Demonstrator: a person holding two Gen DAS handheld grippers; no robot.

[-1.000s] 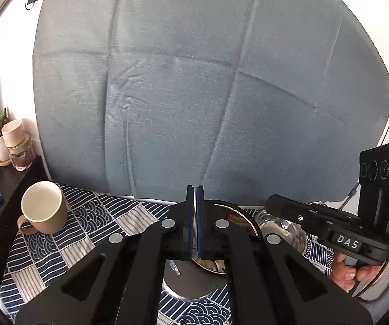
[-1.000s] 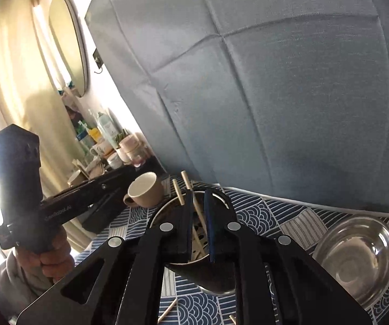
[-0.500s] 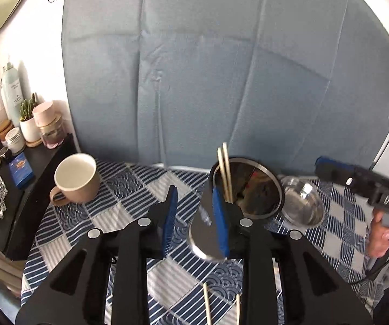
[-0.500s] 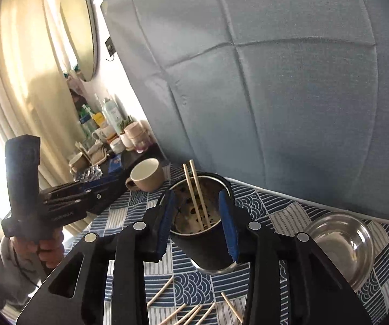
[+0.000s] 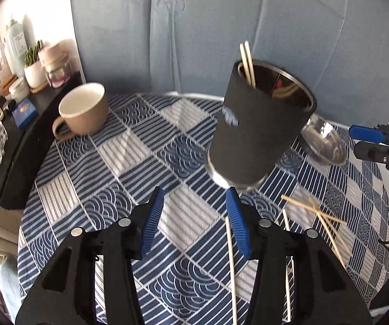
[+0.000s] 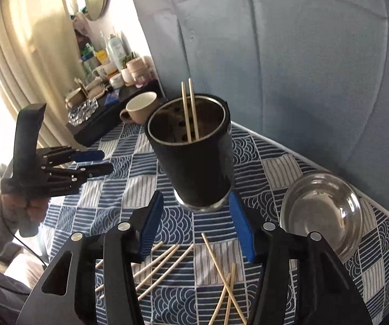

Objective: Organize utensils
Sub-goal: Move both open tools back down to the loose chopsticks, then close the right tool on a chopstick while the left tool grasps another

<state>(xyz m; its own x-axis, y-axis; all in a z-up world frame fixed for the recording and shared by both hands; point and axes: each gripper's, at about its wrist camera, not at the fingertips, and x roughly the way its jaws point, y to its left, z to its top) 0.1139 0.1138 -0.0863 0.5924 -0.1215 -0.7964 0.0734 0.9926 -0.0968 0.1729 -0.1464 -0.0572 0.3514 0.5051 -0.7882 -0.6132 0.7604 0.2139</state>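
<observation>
the black utensil holder stands upright mid-surface, two chopsticks inside it pointing up and leaning slightly. loose chopsticks lie criss-crossed flat on the blue patterned tablecloth. the left hand-held gripper and right hand-held gripper have just been opening, spread with nothing between them. a beige mug and steel bowl flank the holder.

Daylight floods in at the left of the right wrist view, blowing out the curtain to white. Left wrist view evenly bright, soft shadows. Motion blur smears the black holder and loose chopsticks there. Strong fisheye bending, dark vignette in all corners.
</observation>
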